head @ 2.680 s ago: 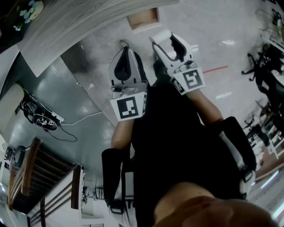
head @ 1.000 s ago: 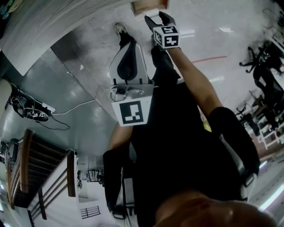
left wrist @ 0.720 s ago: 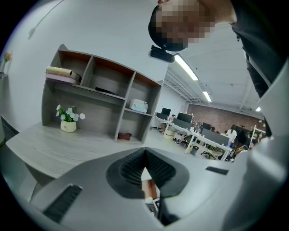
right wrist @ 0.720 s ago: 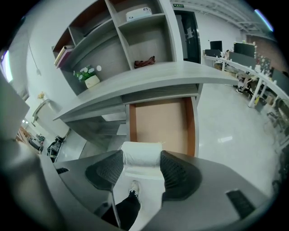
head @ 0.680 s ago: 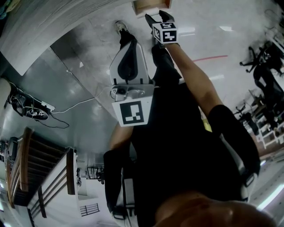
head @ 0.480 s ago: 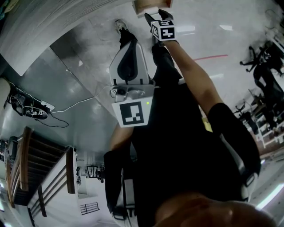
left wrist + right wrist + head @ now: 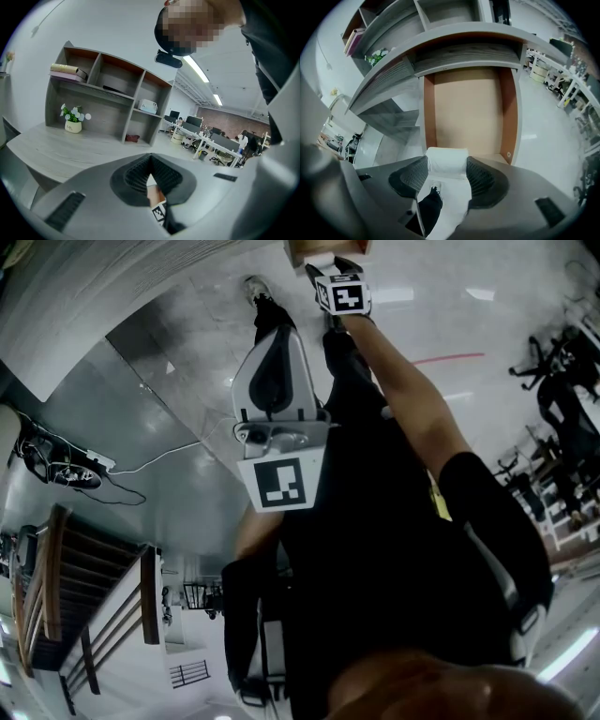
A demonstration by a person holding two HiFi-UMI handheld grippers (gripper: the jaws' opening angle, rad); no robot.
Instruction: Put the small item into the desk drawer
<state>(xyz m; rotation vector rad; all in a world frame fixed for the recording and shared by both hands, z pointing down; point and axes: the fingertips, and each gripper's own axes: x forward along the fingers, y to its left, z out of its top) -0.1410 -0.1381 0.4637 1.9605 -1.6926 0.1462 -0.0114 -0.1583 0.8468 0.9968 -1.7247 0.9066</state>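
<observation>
Under the front edge of the desk (image 7: pixel 459 42), the drawer (image 7: pixel 429 112) is seen pulled out, and the recent change has been made towards it. A few seconds ago both grippers were held close in front of the body, well apart from the drawer. Now the right arm is stretched forward, and the right gripper (image 7: pixel 328 266) has been carried up to the drawer's near end, at the top of the head view. The left gripper (image 7: pixel 274 338) has hardly been shifted. Its jaws are pressed together with nothing between them.

The right gripper's jaws are clamped on the white roll (image 7: pixel 446 161), one pad against each side. The roll is thus held in the air just at the drawer's front lip and has not yet been laid inside. The carry is judged nearly done: a little more reach over the drawer's bottom, then a release, appears to be left.

Of the containers, the shelf unit (image 7: pixel 108 101) on the desk is the largest. Books (image 7: pixel 65 70) are laid in its upper left compartment and a white box (image 7: pixel 147 106) in a right one. A dark thing too small to name is seen lower down. A flower pot (image 7: pixel 72 125) is stood on the desk top beneath the left shelf. Nothing can be seen in the drawer, only its tan bottom and brown side walls.
</observation>
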